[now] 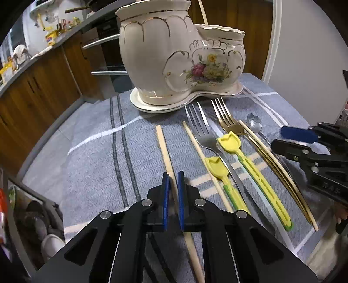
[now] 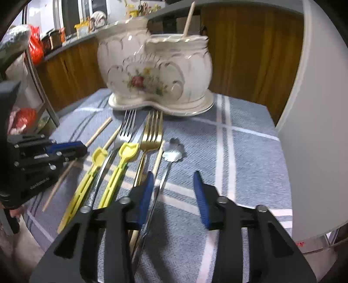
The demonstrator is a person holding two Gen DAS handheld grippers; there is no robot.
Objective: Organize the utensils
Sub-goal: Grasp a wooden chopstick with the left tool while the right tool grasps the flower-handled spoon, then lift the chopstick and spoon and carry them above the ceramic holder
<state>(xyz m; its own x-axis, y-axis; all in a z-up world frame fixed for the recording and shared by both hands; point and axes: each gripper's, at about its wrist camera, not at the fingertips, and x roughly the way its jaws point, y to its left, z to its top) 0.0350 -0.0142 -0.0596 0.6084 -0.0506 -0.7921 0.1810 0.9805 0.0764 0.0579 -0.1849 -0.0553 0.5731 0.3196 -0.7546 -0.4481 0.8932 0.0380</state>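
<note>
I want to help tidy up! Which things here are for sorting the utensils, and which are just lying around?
For the job: ceramic holder, chopsticks, silver fork, gold fork, yellow scoops, flower spoon.

Just lying about: red bag, counter clutter, white bowl.

Brown wooden cabinets (image 1: pixel 43 91), grey countertop (image 1: pixel 65 39), white wall (image 2: pixel 315 108)

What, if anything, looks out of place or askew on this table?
Nothing is spilled or broken. The utensils lie in a loose row, but one yellow spoon overlaps the silver fork, and a single chopstick leans alone in the ceramic holder.
</note>
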